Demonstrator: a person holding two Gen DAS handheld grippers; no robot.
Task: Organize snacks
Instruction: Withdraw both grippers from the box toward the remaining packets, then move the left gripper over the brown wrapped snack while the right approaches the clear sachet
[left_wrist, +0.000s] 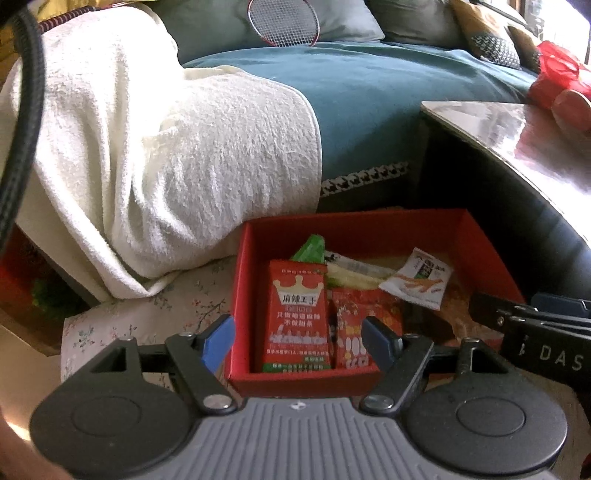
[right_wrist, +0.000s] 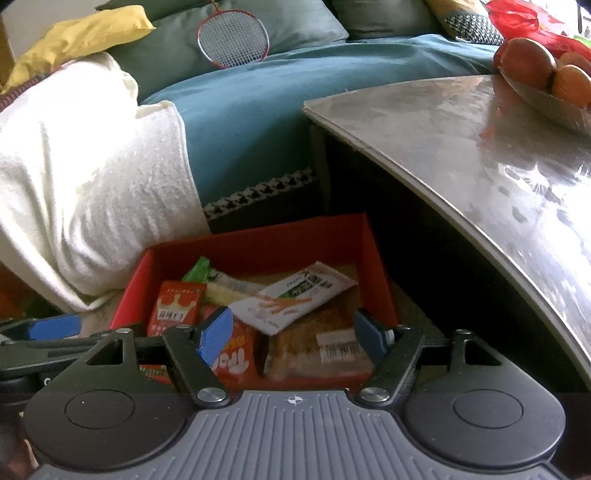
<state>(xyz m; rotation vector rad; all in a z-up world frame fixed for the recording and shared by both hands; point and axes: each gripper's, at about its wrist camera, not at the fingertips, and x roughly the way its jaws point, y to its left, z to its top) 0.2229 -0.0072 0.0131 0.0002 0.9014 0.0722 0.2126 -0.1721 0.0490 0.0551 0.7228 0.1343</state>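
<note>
Several snack packets (left_wrist: 297, 317) already lie loose in the red box (left_wrist: 480, 251) on the floor, at 12 o'clock from both hand-held grippers, left (left_wrist: 299, 339) and right (right_wrist: 293, 332). Both stand apart, empty. Judging so, gathering looks mostly done; tidying remains.

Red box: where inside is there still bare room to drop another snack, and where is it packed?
In the red box, the floor shows bare along the far wall and toward the far right corner, behind the white packet. The near left is crowded: the red crown packet and the orange packet overlap, with the brown packet filling the near right. Both grippers hover open.
</note>
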